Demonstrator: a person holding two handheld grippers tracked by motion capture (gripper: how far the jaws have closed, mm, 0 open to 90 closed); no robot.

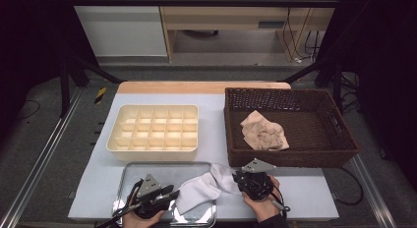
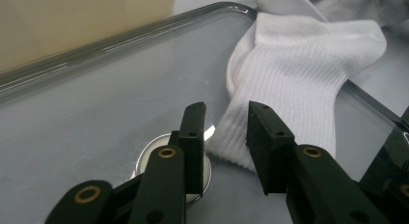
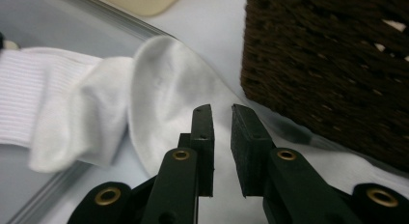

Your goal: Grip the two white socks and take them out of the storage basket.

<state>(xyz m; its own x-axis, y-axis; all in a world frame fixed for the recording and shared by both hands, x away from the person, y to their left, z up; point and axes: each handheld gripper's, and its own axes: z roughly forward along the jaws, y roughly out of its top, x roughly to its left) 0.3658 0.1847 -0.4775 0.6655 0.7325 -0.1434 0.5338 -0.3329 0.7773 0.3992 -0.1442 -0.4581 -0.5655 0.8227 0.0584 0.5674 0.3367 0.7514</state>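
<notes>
A white ribbed sock (image 1: 199, 187) lies across the right rim of a shiny metal tray (image 1: 133, 175), its cuff on the tray and its toe end on the table. In the left gripper view, the sock (image 2: 299, 74) has its cuff edge just beyond my left gripper (image 2: 226, 113), whose jaws stand apart with nothing pressed between them. My left gripper (image 1: 172, 194) sits over the tray's front. My right gripper (image 1: 238, 177) is at the toe end; its jaws (image 3: 222, 110) leave a narrow gap and hover over the sock (image 3: 159, 89) without gripping it.
A brown wicker basket (image 1: 339, 139) at the right holds a crumpled beige cloth (image 1: 264, 131); its wall (image 3: 328, 64) stands close to my right gripper. A cream compartment box (image 1: 153, 132) sits behind the tray. A round silvery disc (image 2: 147, 159) lies on the tray under my left jaws.
</notes>
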